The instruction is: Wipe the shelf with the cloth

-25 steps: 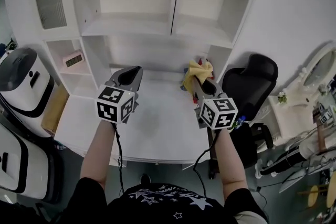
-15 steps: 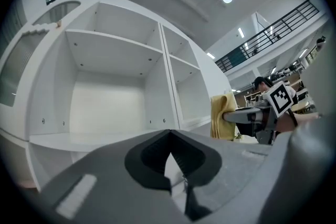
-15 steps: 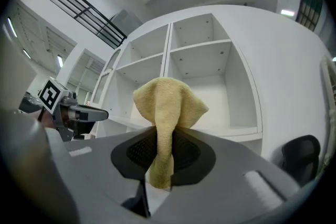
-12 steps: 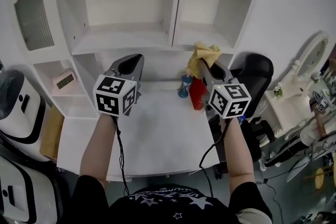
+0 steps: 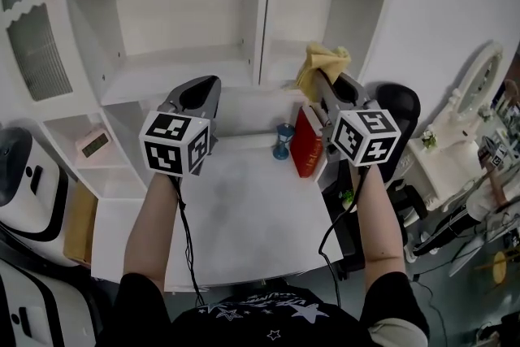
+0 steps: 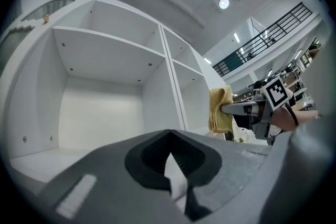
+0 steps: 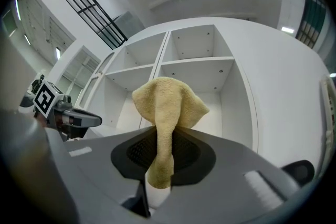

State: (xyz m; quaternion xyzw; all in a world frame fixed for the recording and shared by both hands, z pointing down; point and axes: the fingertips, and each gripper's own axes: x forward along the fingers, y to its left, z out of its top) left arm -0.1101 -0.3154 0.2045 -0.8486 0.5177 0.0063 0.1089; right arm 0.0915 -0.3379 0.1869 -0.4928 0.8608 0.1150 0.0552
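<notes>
R tool (image 5: 322,83) pinches yellow cloth (image 5: 324,61) nr shelf (image 5: 183,67); L tool (image 5: 211,85) pressed together, empty.

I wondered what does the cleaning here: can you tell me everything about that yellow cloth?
The cloth is pale yellow, soft and looped like terry towel. It is bunched, flaring above the right tool, whose jaws pinch a narrow fold. It is held up before the white shelves; nothing else seems to touch it.

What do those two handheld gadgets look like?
Both the left gripper and right gripper are grey with tapering jaws. Each carries a white cube printed with black square markers and trails a thin black cable. The person wears a black short-sleeved top with pale stars.
</notes>
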